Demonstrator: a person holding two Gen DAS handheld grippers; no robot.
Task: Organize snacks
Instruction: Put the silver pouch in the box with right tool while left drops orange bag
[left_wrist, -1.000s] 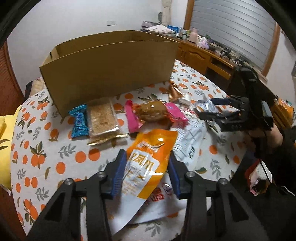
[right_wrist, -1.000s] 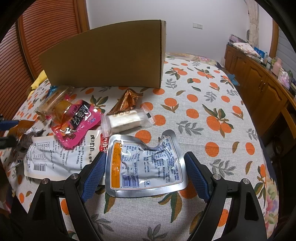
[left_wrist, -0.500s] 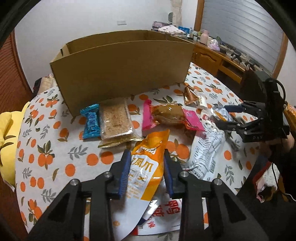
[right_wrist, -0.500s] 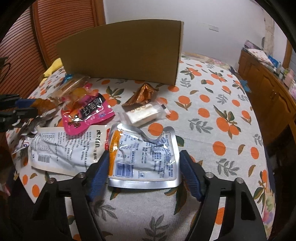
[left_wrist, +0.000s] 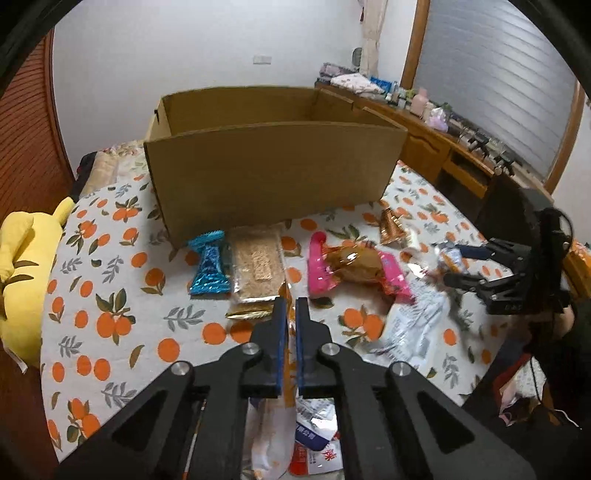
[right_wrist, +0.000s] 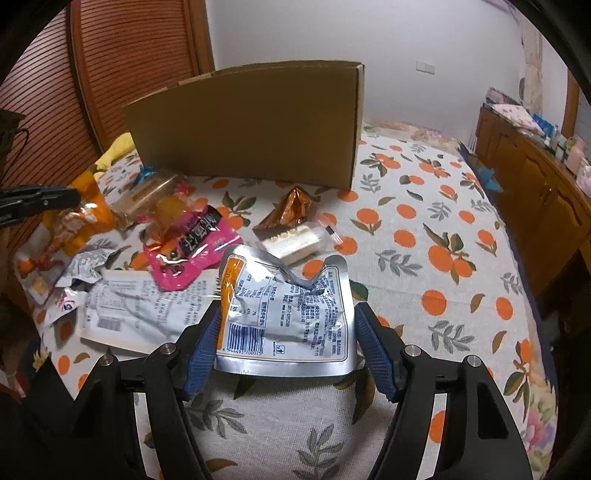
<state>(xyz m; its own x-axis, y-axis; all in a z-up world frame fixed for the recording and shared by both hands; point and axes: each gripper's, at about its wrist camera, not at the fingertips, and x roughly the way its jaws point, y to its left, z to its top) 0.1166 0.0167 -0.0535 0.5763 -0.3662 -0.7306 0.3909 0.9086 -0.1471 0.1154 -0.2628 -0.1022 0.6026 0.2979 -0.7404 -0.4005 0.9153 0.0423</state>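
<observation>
My cardboard box (left_wrist: 269, 173) stands open at the far side of the orange-print tablecloth (right_wrist: 424, 236), and loose snacks lie in front of it. I judge both packets should clear the near wall of the box before I let go, so I'd lift high and keep the pouches hanging free of the wrappers underneath.

My right gripper (right_wrist: 286, 345) has its jaws spread around the silver foil pouch (right_wrist: 286, 302), the left pad touching its edge; whether the right pad presses it I cannot tell. A squarer, mid-body grasp would stop it folding.

My left gripper (left_wrist: 290, 325) is clenched nearly closed on the orange packet (left_wrist: 271, 439), which hangs below the fingers.

Half a second back the left jaws stood wider, with the orange packet lying flat between them; now they are pinched and raised. The right jaws have narrowed, and the pouch sits higher.
</observation>
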